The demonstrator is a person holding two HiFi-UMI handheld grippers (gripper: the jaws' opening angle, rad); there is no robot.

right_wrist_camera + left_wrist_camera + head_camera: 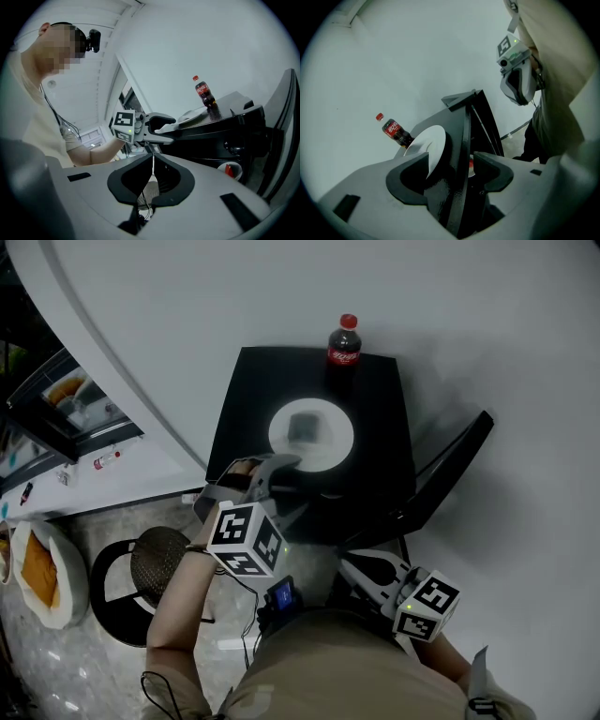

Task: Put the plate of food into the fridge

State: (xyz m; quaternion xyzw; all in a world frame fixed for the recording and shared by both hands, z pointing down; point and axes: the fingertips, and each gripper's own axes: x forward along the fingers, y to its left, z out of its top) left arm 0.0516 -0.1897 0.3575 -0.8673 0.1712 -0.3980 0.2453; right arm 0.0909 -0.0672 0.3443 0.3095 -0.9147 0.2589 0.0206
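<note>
At seven o'clock of the plate (pixel 339 442), reaching to grasp, left gripper (pixel 451 159) jaws apart, right gripper (pixel 153 161) jaws together; next, likely clamp rim, lift level.

A cola bottle (pixel 344 345) with a red cap stands upright close to the white wall (pixel 487 306). Lower left, a round stool (pixel 155 563) with a dark woven seat stands on the pale marbled floor (pixel 84 681). Beside it lies a white pet bed (pixel 70 589) holding an orange cushion (pixel 37 568). A small bottle (pixel 106 460) lies on a white ledge (pixel 141 465).
</note>
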